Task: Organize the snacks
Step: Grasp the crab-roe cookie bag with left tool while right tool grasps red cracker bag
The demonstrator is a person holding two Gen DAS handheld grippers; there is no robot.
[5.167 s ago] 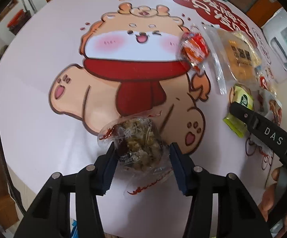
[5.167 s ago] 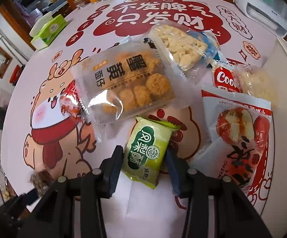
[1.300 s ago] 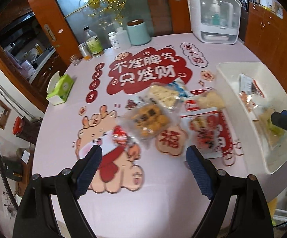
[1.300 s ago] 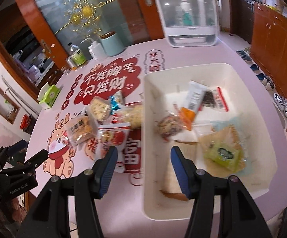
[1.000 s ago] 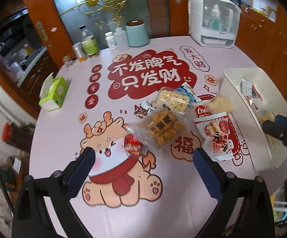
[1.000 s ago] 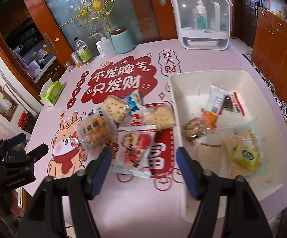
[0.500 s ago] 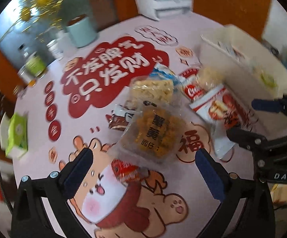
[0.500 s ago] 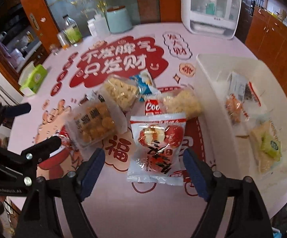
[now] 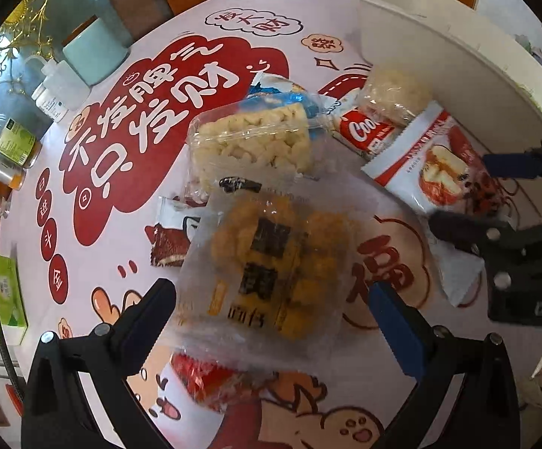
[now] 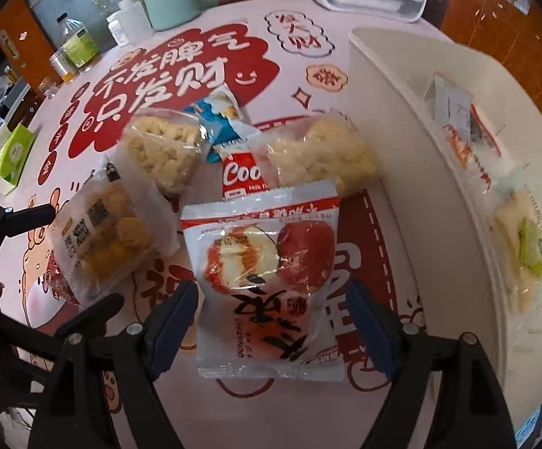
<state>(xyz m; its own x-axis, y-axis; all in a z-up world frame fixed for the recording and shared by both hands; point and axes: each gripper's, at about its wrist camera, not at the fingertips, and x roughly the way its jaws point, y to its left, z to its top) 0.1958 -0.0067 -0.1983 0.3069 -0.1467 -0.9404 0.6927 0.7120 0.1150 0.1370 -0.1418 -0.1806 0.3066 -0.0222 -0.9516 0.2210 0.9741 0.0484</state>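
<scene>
The snacks still to be sorted lie in a loose heap on the counter [image 10: 233, 30] beside the white bin [image 10: 413, 172], which stands along the counter's right-hand edge. Nearest the bin is a red-and-white packet [image 10: 267, 277] printed with halved red fruit, flat on the counter and straddled by the right tongs [image 10: 273, 321], whose blue pads stand wide on either side without touching it; they look lined up to pinch it across its short width. Just left of it, a clear bag of golden fried balls [image 9: 267, 262] sits between the equally wide left tongs [image 9: 271, 307], also untouched, partly covering a small red wrapper [image 9: 211, 378] at its near end. Beyond these two lie a clear bag of pale puffs [image 9: 252, 146], a blue sachet [image 10: 216, 116], a red "Coo…" packet [image 10: 239, 174] and another pale bag [image 10: 323, 153] pressed against the bin's wall. Inside the bin a few items already rest, among them what seems to be a green-labelled packet [image 10: 535, 250], though the edge of the view is too warped to be sure. Each hand appears to be taking the packet closest to it, so both can go over the wall together.
</scene>
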